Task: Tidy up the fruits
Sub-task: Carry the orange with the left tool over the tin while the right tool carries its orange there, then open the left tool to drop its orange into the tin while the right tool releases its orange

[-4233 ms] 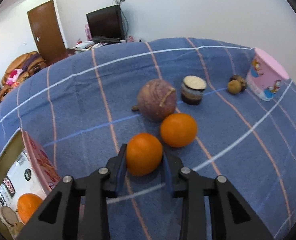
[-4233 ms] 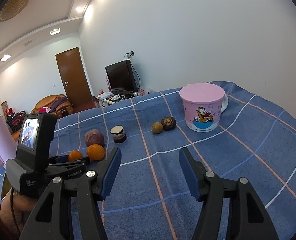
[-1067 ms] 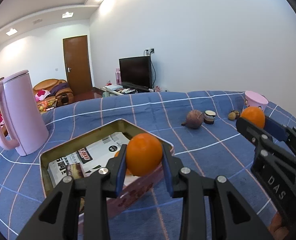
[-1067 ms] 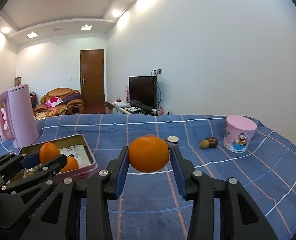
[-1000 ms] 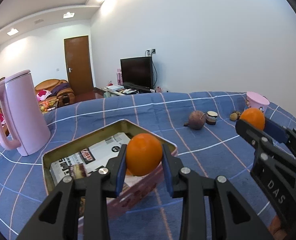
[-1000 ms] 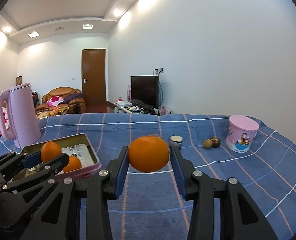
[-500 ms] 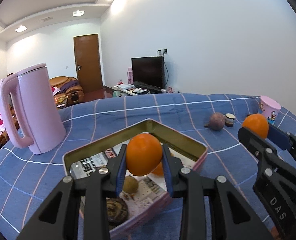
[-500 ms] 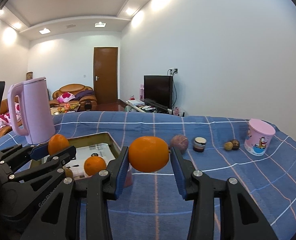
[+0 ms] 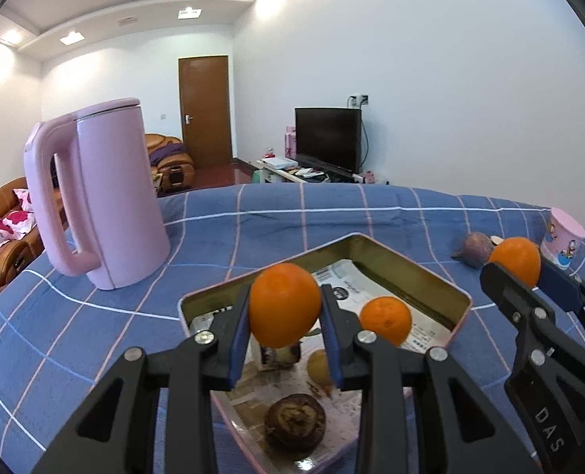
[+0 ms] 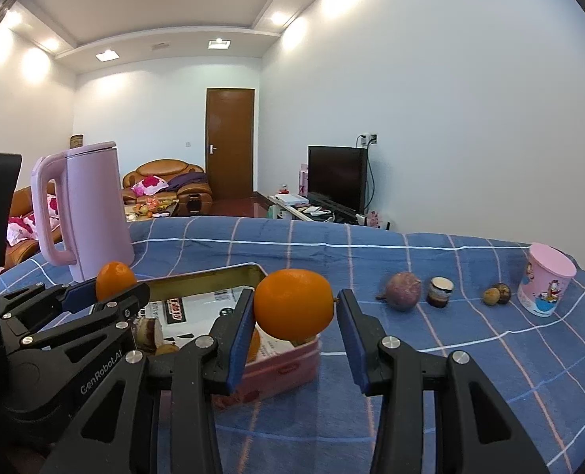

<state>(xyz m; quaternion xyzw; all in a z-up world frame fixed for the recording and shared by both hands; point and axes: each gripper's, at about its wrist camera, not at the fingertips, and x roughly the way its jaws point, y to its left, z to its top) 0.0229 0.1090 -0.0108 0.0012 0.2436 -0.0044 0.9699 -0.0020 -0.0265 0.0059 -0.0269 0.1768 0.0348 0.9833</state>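
Both tongs, each clamped on orange, now over tin (image 9: pixel 460 318); tin holds 1 orange (image 9: pixel 386 319), browner fruits.

Round orange fruits (image 9: pixel 284 310): three
Purple-brown round fruit (image 10: pixel 403 290): one
Pink plastic kettle (image 9: pixel 98 193): one
Open rectangular metal tin (image 9: pixel 418 276): one
Pink lidded cartoon cup (image 10: pixel 546 285): one
Small dark jar (image 10: pixel 440 291): one

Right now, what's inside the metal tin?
Inside the tin lie one orange, a small yellowish fruit, a dark brown wrinkly fruit, a cut dark piece and printed paper. The left gripper and its held orange hide some of the bottom.
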